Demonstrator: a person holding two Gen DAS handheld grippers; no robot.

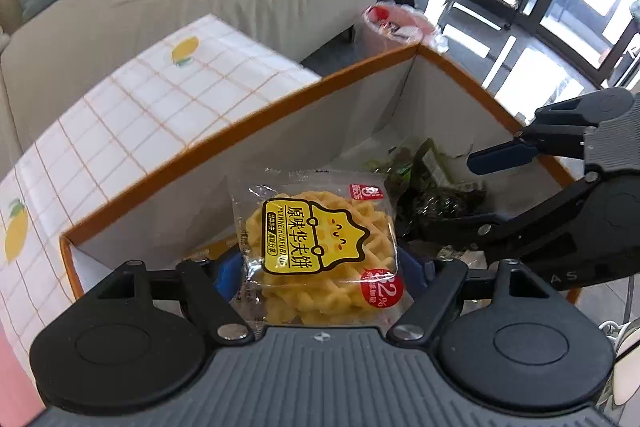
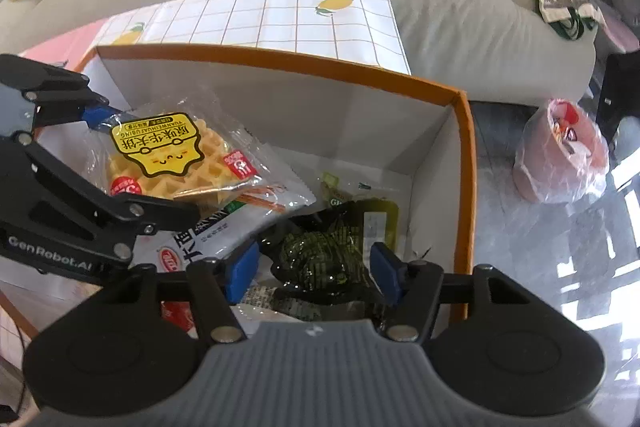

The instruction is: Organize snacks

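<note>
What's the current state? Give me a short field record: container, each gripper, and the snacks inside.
container: white box with orange rim, on a lemon-print tablecloth
left gripper: open, inside the box, waffle packet between its fingers
right gripper: open, inside the box, dark green packet between its fingers
other snacks: white packet under the waffle
outside the box: pink bin with a plastic liner on the floor

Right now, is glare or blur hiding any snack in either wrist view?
Left wrist: waffle packet label sharp; windows blown out; dark green packet murky. Right wrist: dark green packet reflects highlights, print unreadable; floor glare at right; straight box rim bowed by fisheye.
</note>
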